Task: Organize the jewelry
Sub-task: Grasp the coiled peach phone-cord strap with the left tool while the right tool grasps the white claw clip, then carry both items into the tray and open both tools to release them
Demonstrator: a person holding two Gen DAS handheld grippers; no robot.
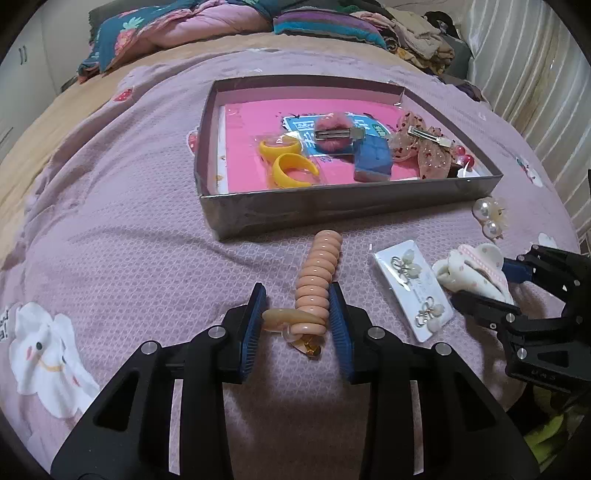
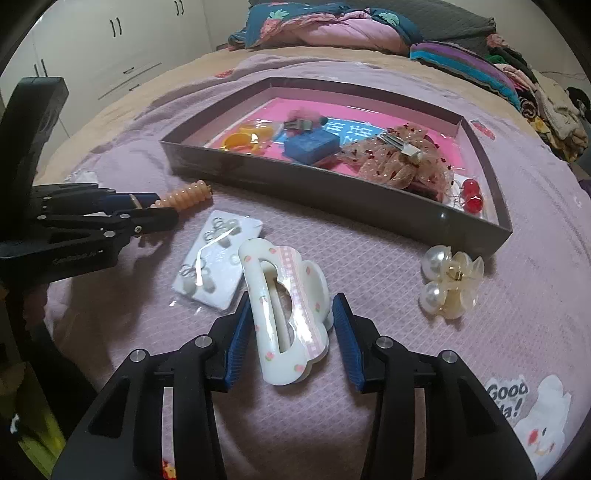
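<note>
Both tongs open: left tongs [image 1: 297, 317] straddling peach coil hair tie [image 1: 317, 273], right tongs [image 2: 291, 332] straddling white hair claw [image 2: 286, 317], both on the bed before the tray [image 1: 332, 206]. Close squarely at mid-body, lift clear over the tray wall.

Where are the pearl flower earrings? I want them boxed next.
The pearl flower earrings lie on the bedspread outside the grey box's front right corner, right of the cream hair claw.

a bed [image 1: 110, 221] with a mauve blanket, rumpled quilt [image 2: 332, 29] behind, white wardrobe [image 2: 110, 48], pale curtain [image 1: 535, 74].
</note>
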